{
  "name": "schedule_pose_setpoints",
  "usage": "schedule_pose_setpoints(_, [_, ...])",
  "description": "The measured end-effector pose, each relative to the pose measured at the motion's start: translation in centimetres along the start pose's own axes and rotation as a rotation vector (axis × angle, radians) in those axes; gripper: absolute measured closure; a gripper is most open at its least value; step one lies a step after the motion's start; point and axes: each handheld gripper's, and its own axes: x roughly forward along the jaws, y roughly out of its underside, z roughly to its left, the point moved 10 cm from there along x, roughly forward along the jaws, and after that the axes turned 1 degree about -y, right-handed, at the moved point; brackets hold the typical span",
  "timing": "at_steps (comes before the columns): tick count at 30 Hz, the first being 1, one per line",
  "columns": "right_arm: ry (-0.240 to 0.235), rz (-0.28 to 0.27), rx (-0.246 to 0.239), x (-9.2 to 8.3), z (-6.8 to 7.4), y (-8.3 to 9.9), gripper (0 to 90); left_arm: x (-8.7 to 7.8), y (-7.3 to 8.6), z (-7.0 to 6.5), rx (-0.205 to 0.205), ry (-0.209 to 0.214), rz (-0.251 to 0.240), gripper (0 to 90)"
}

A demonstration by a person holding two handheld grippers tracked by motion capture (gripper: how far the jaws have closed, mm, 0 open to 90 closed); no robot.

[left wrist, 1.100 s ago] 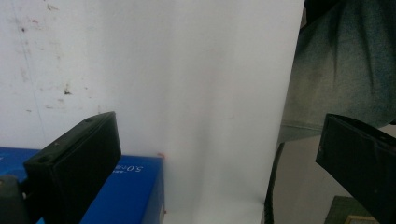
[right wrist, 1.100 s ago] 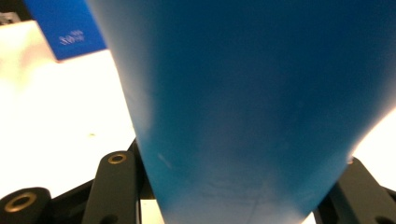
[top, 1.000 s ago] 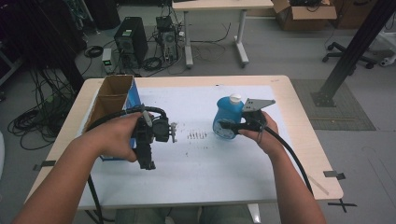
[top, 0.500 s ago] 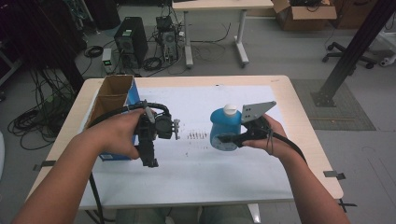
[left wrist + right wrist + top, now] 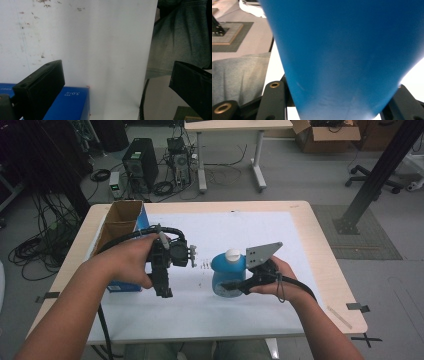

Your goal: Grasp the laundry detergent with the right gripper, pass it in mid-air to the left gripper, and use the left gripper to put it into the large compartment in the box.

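**Blue bottle gripped and carried over the white sheet**

Nearest the person, the right gripper sits at about four o'clock of the table's middle, its jaws clamped on either side of the blue bottle; the bottle leans, its white cap uppermost, probably because the grip is taken low on the body; in the right gripper view the bottle's blue wall stands between both jaws. At eight o'clock the left gripper hangs jaws-down and spread apart, grasping nothing, likely waiting its turn. The white sheet offers bare room toward twelve o'clock; the open cardboard box at ten o'clock hugs the table's left edge, a plausible place for the bottle.
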Motion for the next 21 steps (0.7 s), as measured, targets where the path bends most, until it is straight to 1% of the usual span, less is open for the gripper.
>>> schedule_pose_setpoints(1, [-0.008,0.002,0.001,0.3,0.3,-0.1,46.0,0.0,-0.1,0.0,0.004,0.0,0.001,0.2])
schedule_pose_setpoints(2, [-0.026,0.004,0.001,1.0,0.7,-0.1,45.9,-0.1,-0.3,-0.1,0.006,0.0,-0.002,0.2])
schedule_pose_setpoints(3, [-0.032,0.005,0.004,1.4,0.8,-0.1,45.9,-0.1,-0.4,-0.1,0.01,0.002,0.0,0.2])
schedule_pose_setpoints(4, [-0.032,0.005,0.004,1.4,0.8,-0.1,45.9,-0.2,-0.5,-0.2,0.011,0.002,-0.004,0.2])
schedule_pose_setpoints(7, [-0.049,0.013,0.004,2.5,1.2,0.0,45.8,-0.3,-0.7,-0.3,0.018,0.003,0.0,0.2])
schedule_pose_setpoints(8, [-0.061,0.018,0.006,3.1,1.4,0.1,45.9,-0.3,-0.8,-0.4,0.019,0.004,0.0,0.2])
schedule_pose_setpoints(9, [-0.061,0.018,0.006,3.1,1.4,0.1,45.9,-0.4,-0.9,-0.4,0.022,0.005,0.002,0.2])
schedule_pose_setpoints(16, [-0.083,0.019,0.002,5.0,2.1,-0.3,45.8,-0.4,-1.6,-0.6,0.033,0.006,0.002,0.2])
schedule_pose_setpoints(21, [-0.094,0.02,0.001,5.7,2.4,-0.6,45.7,-0.3,-1.9,-0.8,0.037,0.011,0.007,0.2])
